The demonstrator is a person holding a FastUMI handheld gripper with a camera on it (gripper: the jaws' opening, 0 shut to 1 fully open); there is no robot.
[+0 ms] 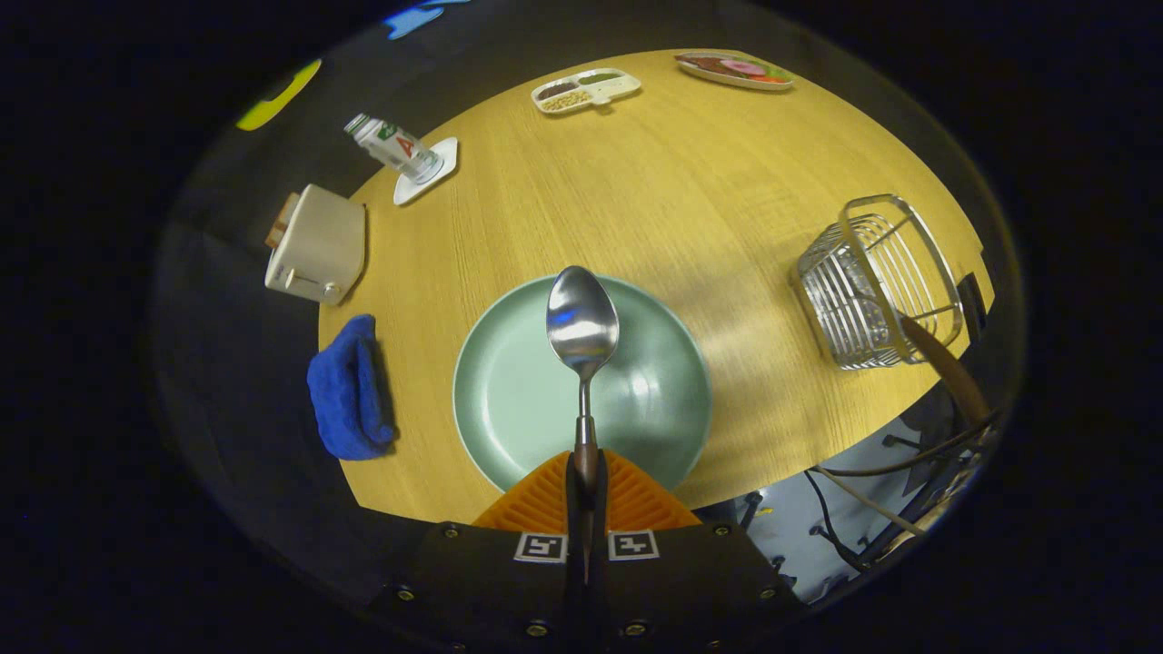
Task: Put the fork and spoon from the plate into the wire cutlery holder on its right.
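My gripper (586, 477) clamped on spoon (582, 336) handle, bowl over plate (509, 400); holder (877, 282) near table (690, 182) right edge

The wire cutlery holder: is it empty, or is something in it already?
Not empty. The wire cutlery holder has a brown handle sticking out over its rim; the gripper is shut on the spoon.

One gripper (586, 472) counted, fingers closed on handle of one spoon (582, 322). One green plate (509, 400) seen at table's (654, 191) near edge. One wire cutlery holder (877, 282) at right edge, one brown handle (945, 368) leaning in it. One toaster (318, 245), one blue cloth (345, 391) at left edge. One carton (392, 145) on one white coaster (427, 173). One divided tray (586, 91), one food plate (734, 71) at far edge.
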